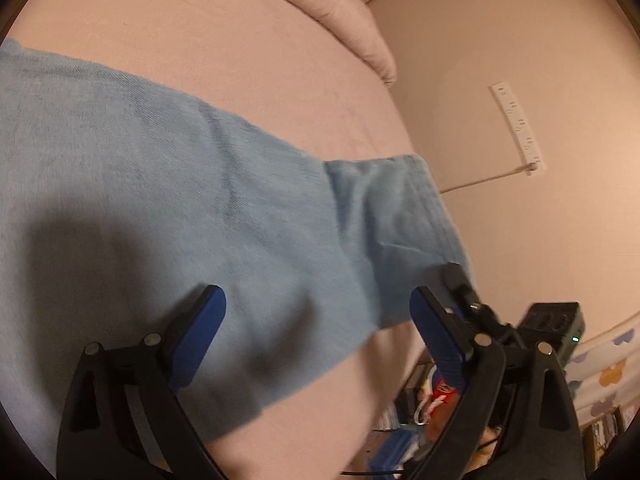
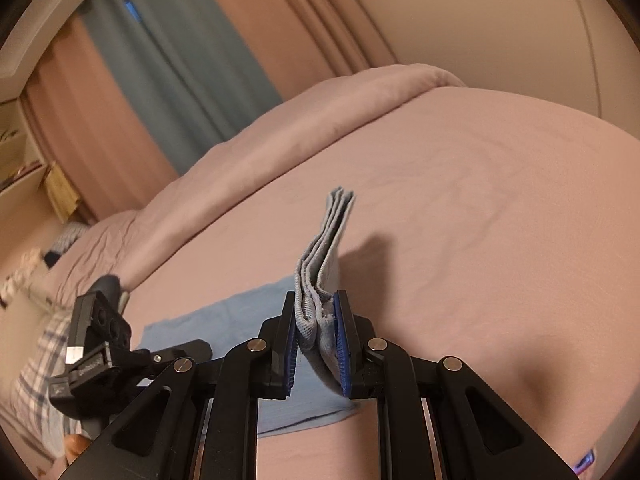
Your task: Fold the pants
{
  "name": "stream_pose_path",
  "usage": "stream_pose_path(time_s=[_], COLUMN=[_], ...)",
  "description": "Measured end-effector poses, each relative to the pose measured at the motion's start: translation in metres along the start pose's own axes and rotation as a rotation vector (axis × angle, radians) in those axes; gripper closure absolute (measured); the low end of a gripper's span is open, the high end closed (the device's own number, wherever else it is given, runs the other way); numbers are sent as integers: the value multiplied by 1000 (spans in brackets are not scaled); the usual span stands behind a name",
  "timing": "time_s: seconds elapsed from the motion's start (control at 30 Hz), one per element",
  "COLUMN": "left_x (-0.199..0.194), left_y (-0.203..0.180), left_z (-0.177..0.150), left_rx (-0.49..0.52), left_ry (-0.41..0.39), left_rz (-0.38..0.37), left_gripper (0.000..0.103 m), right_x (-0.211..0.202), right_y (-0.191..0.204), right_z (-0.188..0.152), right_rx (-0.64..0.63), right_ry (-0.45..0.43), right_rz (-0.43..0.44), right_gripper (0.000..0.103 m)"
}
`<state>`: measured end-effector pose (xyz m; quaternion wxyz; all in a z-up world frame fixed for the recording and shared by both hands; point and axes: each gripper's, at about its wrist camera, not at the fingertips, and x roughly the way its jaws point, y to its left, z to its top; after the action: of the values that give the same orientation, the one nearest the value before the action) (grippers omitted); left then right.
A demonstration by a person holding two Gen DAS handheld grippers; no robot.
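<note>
The soft, light pants (image 1: 180,184) will sag, so the right gripper (image 2: 316,332) pinches the layered hem, while the left gripper (image 1: 318,320) is spread, empty.

Spread flat on the bed (image 1: 280,60) ahead of and below the left gripper (image 1: 318,304): the pants (image 1: 160,184), running off to its left, hem end (image 1: 384,208) ahead to its right. Beyond them, a bunched duvet (image 1: 352,12). Pinched between the right gripper (image 2: 316,320)'s fingers, standing up ahead of them: stacked hem layers. To its left, low, the other gripper.
</note>
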<state>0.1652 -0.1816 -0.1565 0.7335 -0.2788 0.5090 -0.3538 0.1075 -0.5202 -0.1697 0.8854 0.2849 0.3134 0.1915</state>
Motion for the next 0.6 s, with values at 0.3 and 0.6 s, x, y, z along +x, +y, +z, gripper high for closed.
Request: stream_pose_path(time_s=[0.3,0.6], left_x=[-21,-15], left_y=[-25,3], left_z=[-1,4], left_rx=[19,-84], left_ry=[-68,-63], left_rz=[-158,-127], left_gripper=[2,1], right_x=[13,37], right_y=[49,97], right_z=[-17,-61], right_rx=[-186,-407], right_ry=[30,119], right_rz=[45,83], right_gripper=[87,84])
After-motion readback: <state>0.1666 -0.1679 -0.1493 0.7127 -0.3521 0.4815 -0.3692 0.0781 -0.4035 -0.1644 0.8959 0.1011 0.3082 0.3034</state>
